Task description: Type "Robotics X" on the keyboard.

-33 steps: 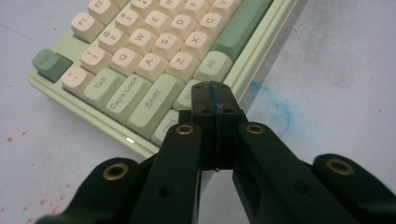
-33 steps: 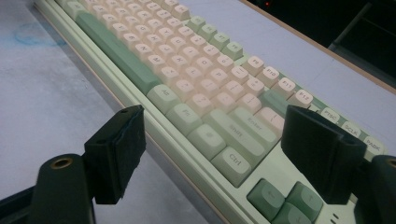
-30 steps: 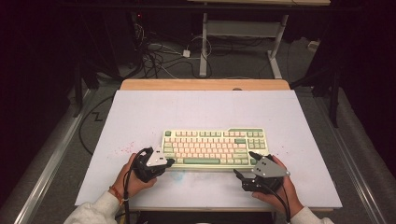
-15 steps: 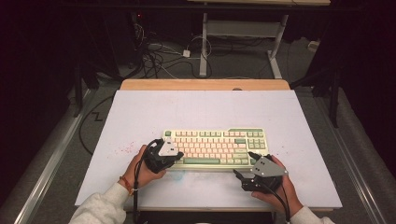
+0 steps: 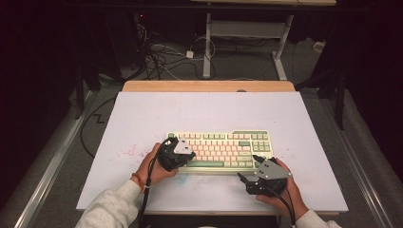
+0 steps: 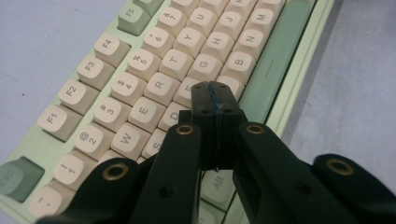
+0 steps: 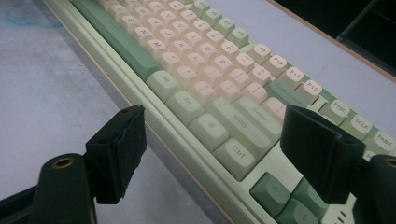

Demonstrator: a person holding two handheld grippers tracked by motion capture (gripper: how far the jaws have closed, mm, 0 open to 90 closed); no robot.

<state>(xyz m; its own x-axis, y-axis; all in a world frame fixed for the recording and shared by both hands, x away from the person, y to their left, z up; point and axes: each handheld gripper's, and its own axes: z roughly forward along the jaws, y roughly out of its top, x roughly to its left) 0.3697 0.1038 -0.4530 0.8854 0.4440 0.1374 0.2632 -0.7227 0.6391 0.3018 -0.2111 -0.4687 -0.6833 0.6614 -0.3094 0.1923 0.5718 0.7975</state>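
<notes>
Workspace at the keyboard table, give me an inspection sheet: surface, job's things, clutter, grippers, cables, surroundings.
Surface: pale table top with reddish specks left of the keyboard and a wooden strip along the far edge.
Job's things: cream and green keyboard, flat, near the front edge.
Clutter: nothing seen.
Grippers: left gripper jaws shut, tips over the keys near F and G; right gripper jaws open, at the keyboard's right front corner.
Cables: gripper cable trails along the left forearm; tangled cables on the floor.
Surroundings: dark room, desk frame behind.

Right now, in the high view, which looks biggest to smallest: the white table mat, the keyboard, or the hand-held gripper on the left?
1. White table mat
2. Keyboard
3. Left hand-held gripper, clearly the smallest.
</notes>
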